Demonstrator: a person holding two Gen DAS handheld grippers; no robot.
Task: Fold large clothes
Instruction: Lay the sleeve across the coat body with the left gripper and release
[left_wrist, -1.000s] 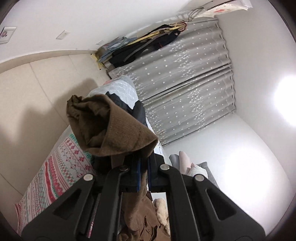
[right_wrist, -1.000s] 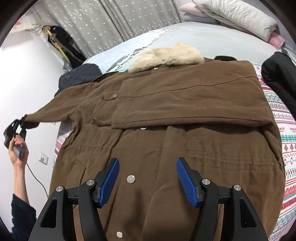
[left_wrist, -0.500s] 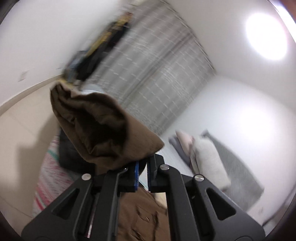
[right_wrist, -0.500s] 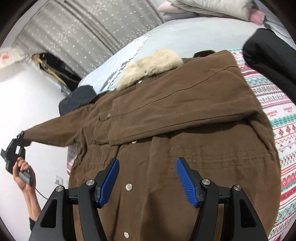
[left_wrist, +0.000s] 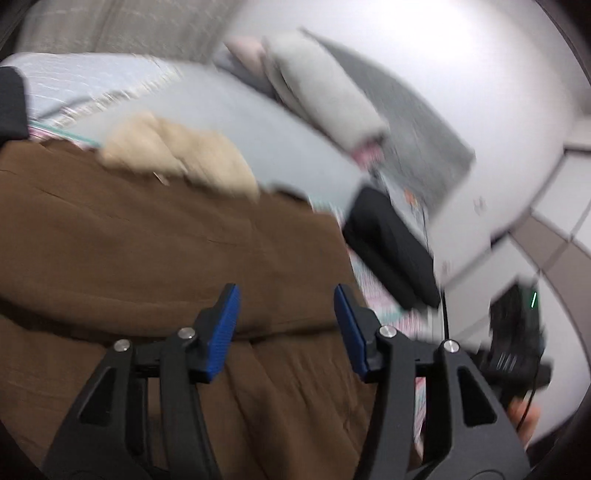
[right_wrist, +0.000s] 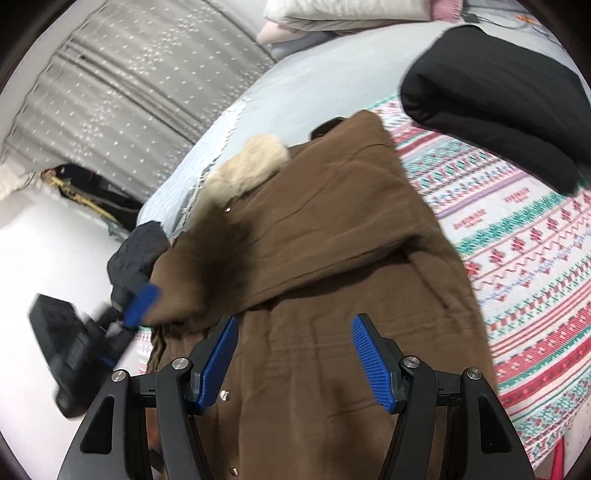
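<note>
I'm laying the brown coat lengthwise, fur collar pointing away.
Left gripper has just been opening, sleeve released; right gripper is hanging wide, empty.

Both wrist cameras look steeply down, close over the same brown coat

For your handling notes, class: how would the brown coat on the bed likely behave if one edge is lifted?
The coat is probably floppy: its folded sleeves drape flat and crease, so a lifted edge would sag. It is likely fairly heavy for clothing, judging by the thick fabric, fur collar and long body. It seems unlikely to slide, lying spread on the patterned blanket.
</note>
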